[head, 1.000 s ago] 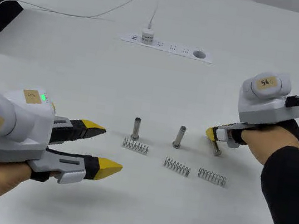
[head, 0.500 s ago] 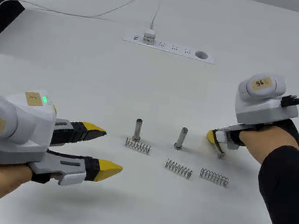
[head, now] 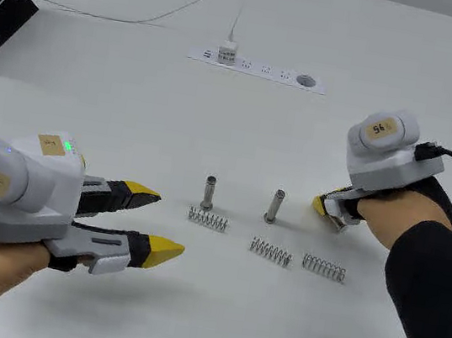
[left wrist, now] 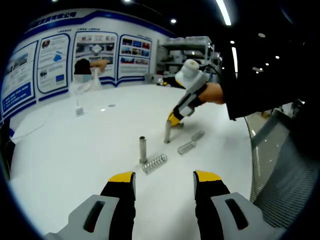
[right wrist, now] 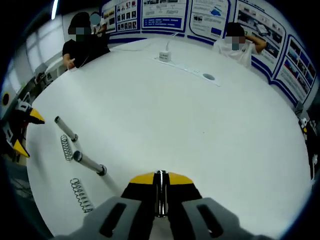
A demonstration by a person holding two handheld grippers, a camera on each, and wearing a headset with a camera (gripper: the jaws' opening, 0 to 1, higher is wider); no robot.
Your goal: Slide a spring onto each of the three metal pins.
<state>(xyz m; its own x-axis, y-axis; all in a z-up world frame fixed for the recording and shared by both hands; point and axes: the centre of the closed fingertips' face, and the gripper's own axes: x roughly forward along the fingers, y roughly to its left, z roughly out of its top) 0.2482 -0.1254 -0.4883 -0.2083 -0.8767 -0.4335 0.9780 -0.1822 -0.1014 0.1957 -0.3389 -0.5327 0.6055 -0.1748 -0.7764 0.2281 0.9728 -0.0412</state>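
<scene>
Hovering my left gripper (head: 168,225) wide open over the near table (head: 212,320), I see three springs (head: 270,252) lying just beyond it. Behind them, two pins (head: 209,193) stand upright. To their right, my right gripper (head: 328,208) pinches the third pin (right wrist: 160,195), tilted. A power strip (head: 254,68) lies far back.
</scene>
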